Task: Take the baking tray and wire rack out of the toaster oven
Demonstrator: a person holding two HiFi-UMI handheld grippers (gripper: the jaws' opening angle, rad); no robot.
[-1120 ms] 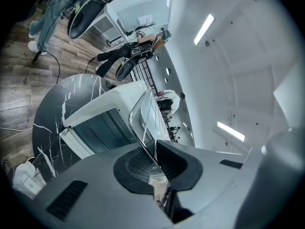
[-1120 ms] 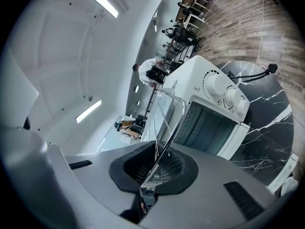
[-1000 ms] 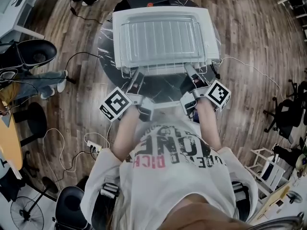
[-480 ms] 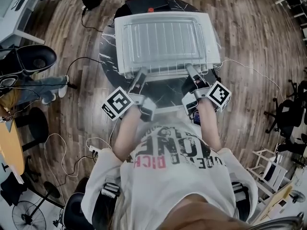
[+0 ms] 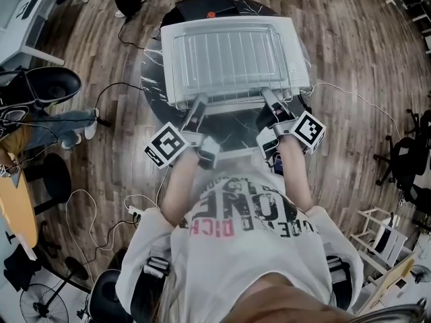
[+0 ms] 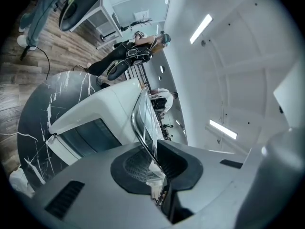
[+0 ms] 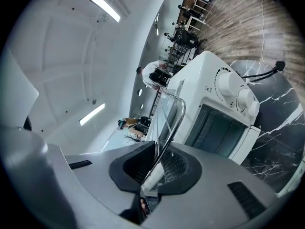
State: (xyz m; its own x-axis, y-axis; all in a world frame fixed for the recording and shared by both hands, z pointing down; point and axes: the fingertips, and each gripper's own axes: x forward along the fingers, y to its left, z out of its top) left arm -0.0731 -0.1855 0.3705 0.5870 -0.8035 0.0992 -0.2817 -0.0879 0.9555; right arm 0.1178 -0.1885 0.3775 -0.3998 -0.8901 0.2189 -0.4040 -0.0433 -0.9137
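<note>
The chrome wire rack [image 5: 229,58] is out of the white toaster oven [image 5: 301,52] and lies flat over the oven's top, covering most of it in the head view. Its near edge juts past the oven's front, towards the person.

The left tongs [image 5: 199,103] are closed narrowly on that near edge at the oven's front-left corner. In the left gripper view the rack's rim wire [image 6: 143,123] runs straight between the two dark pads of the tongs [image 6: 153,159].

The right tongs [image 5: 268,98] pinch the same edge at the oven's front-right corner. The right gripper view shows the rim wire [image 7: 171,112] clamped in the tongs [image 7: 159,162].

Below the rack, the oven's dark glass door [image 7: 217,128] is closed, with two white knobs [image 7: 236,92] beside it. The oven stands on a round black marble desk [image 5: 232,123].
</note>
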